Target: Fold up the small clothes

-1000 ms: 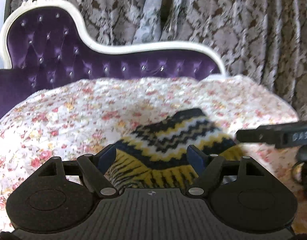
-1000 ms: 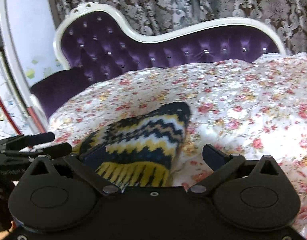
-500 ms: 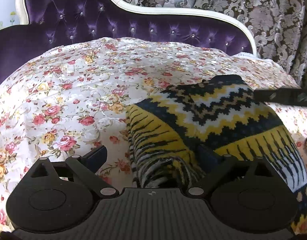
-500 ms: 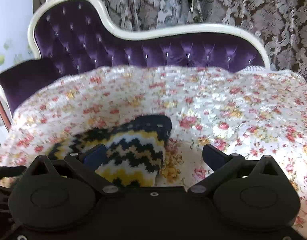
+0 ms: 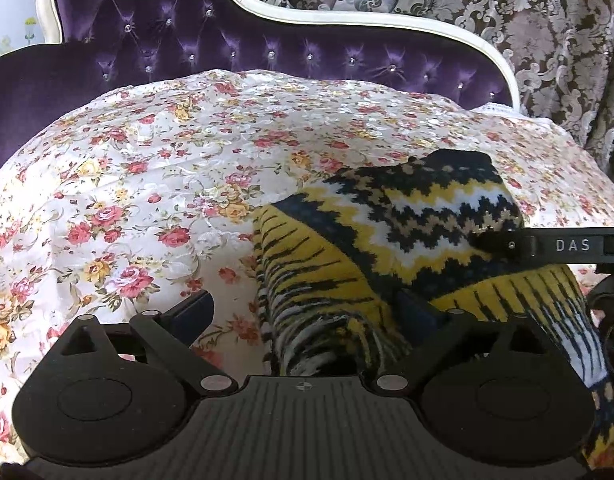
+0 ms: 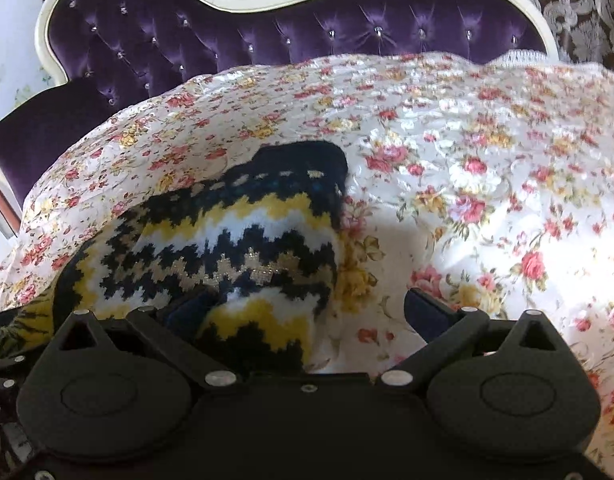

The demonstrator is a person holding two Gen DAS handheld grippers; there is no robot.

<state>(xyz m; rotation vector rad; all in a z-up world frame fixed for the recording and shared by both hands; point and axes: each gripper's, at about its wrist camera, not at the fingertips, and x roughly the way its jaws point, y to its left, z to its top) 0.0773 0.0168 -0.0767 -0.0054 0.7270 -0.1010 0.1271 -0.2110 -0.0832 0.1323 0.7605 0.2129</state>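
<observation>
Knitted garment [image 5: 391, 240] lay bunched on the floral bedspread [image 5: 155, 184], a glossy, quilted cloth with pink and yellow roses. The knit was thick wool, banded in zigzags of navy, yellow, white and tan, with a streaked yellow-and-black ribbed hem nearest the cameras. Behind the garment stood a purple tufted velvet headboard [image 5: 235, 56] with a curved white frame and crystal buttons; behind that, brown damask curtains [image 5: 555, 40]. Left gripper [image 5: 307, 312] had just been opening and its jaws stood wide: the garment's hem lay between them, the right finger sunk in the folds, the left finger apart from the knit over bare bedspread. Right gripper [image 6: 307, 312] also stood wide, its left finger against the garment's near edge, its right finger clear of it.
</observation>
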